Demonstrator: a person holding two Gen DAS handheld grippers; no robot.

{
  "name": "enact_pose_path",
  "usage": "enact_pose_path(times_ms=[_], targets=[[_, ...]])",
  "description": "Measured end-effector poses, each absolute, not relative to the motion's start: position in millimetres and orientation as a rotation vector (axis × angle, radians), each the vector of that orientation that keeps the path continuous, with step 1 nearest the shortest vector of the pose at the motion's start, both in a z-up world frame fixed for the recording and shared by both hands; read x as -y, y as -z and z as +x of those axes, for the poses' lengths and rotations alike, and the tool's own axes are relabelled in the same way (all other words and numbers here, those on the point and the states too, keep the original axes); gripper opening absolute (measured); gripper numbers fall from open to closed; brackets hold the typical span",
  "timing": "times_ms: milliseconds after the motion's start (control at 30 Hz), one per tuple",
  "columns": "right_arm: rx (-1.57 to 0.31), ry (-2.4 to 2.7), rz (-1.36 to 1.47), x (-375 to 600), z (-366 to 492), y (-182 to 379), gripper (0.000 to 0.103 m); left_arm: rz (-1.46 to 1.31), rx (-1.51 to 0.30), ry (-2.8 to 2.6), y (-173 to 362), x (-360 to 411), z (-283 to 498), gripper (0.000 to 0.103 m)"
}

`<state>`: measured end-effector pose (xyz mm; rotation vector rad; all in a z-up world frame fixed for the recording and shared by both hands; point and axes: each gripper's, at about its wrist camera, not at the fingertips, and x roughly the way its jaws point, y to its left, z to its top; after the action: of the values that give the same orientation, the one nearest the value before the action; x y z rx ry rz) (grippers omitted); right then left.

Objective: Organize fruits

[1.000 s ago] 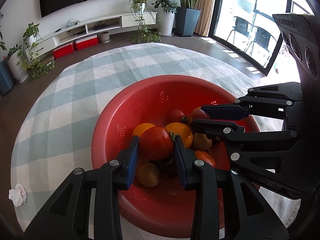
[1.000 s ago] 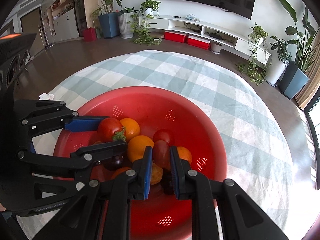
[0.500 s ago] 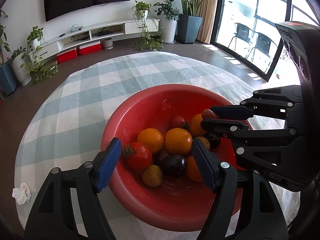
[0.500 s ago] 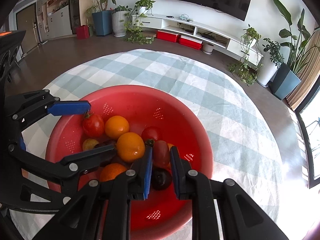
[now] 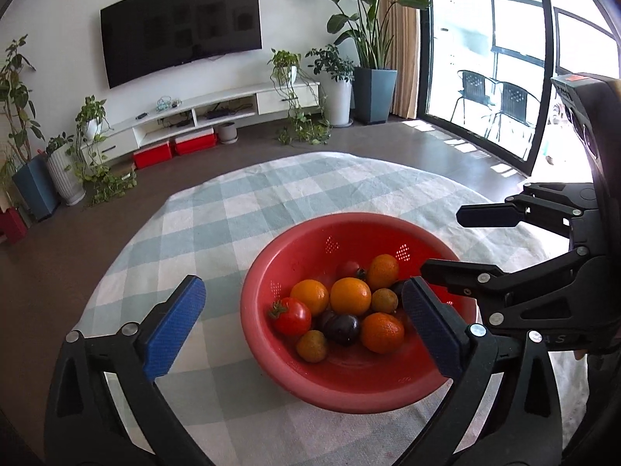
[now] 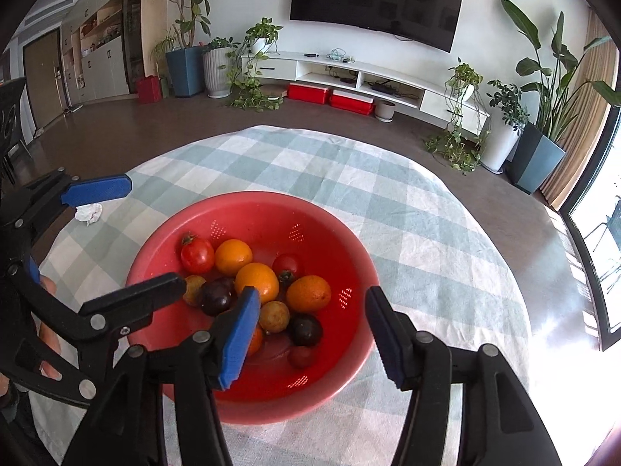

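A red colander bowl (image 5: 349,400) (image 6: 271,411) on the checked cloth holds several fruits. Among them are a large tomato (image 5: 291,316) (image 6: 197,255), oranges (image 5: 351,295) (image 6: 257,282), dark plums (image 5: 341,328) (image 6: 306,329), small yellow-green fruits (image 5: 311,345) and a small red fruit (image 6: 300,356). My left gripper (image 5: 302,283) (image 6: 143,235) hovers above the bowl's near-left side, its jaws opening wide with nothing between them. My right gripper (image 6: 310,295) (image 5: 462,242) hangs over the bowl's near-right side, its jaws also opening and empty.
The bowl stands on a round table under a blue-and-white checked cloth (image 5: 233,213). A crumpled white tissue (image 6: 88,213) lies on the cloth left of the bowl. A person's fingers (image 6: 46,283) show behind the left gripper. Brown floor, plants and a TV console lie beyond.
Both grippers let go of their fruit, opened, and lifted back from the bowl. The large tomato now rests at the bowl's left; the small red fruit lies among the others.
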<state>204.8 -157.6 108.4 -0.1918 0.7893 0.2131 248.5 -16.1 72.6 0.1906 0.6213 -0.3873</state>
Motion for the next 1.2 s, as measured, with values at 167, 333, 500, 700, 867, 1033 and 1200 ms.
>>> enact_pose_path(times_ms=[167,333,500,700,867,1033,1200], targets=[[-0.725,-0.184,-0.132,164,178,-125,0.07,0.218,-0.515,0.344,-96,13,219,0.103],[-0.614,-0.158,-0.047,175,139,-155,0.079,0.146,-0.388,0.322,-130,-4,176,0.103],[-0.394,-0.128,0.019,181,79,-196,0.097,0.038,-0.268,0.059,-151,-19,111,0.103],[-0.146,-0.008,0.016,171,4,-226,0.103,0.041,-0.309,-0.016,-146,-11,54,0.103],[-0.091,0.028,0.001,162,-36,-226,0.103,-0.034,-0.428,-0.004,-131,-16,28,0.103],[-0.195,0.007,0.021,165,-41,-206,0.103,-0.013,-0.456,-0.055,-122,-15,10,0.103],[-0.3,0.031,0.075,180,-34,-179,0.103,-0.022,-0.507,-0.077,-113,-19,10,0.103]])
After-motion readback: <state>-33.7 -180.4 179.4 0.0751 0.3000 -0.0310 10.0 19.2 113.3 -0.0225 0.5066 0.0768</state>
